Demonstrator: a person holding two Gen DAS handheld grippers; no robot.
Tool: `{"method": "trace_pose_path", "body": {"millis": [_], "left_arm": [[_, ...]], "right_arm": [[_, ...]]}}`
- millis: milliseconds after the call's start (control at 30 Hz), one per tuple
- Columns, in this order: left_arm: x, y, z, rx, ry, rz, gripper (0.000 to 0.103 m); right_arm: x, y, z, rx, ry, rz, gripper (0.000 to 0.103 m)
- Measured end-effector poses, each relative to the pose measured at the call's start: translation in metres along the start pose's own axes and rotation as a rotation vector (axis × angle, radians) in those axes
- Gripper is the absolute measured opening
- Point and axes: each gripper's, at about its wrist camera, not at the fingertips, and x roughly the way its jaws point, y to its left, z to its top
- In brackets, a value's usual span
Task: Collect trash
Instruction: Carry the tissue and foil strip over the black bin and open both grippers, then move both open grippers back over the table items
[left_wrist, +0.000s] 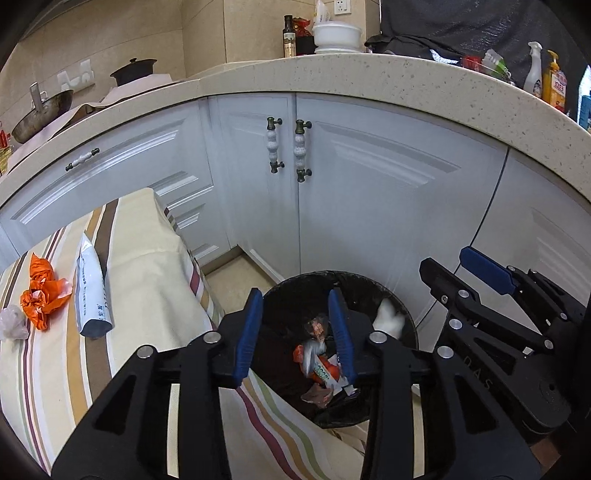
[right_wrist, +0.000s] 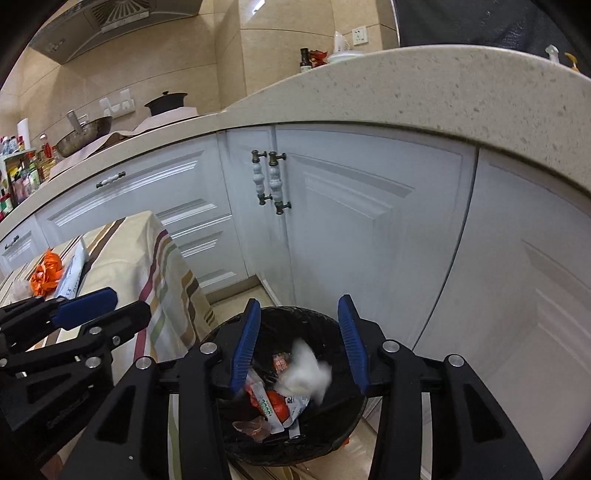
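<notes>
A black-lined trash bin (left_wrist: 369, 286) (right_wrist: 332, 439) stands on the floor by the white cabinets and holds several wrappers (left_wrist: 321, 369) (right_wrist: 273, 406). My left gripper (left_wrist: 297, 334) is open and empty above the bin. My right gripper (right_wrist: 301, 343) is open above the bin, and a blurred white wad (right_wrist: 304, 374) (left_wrist: 388, 317) is in the air below it, over the bin. On the striped tablecloth (left_wrist: 147, 295) lie a crumpled orange wrapper (left_wrist: 42, 291) (right_wrist: 46, 273), a white tube-like packet (left_wrist: 90, 291) (right_wrist: 72, 273) and a pale wad (left_wrist: 13, 321).
White cabinet doors with handles (left_wrist: 288, 149) stand behind the bin under a speckled countertop (left_wrist: 406, 79). The counter carries pots, bowls and bottles. The table's corner (right_wrist: 159, 258) hangs close to the bin's left side. Each gripper shows in the other's view (left_wrist: 491, 291) (right_wrist: 85, 314).
</notes>
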Motion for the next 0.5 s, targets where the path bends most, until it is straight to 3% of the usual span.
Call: {"method": "trace_pose_path", "body": {"millis": [267,500], "left_arm": [[-0.025,0.023,0.001,-0.038,-0.047,0.011,0.051],[-0.069,0.075,-0.008,-0.097,-0.115,0.084,0.057]], "right_arm": [[-0.016,0.015,0.006,0.005,-0.033,0.01,0.048],[-0.037,0.055,0.018,-0.023,-0.088,0.06,0.056]]}}
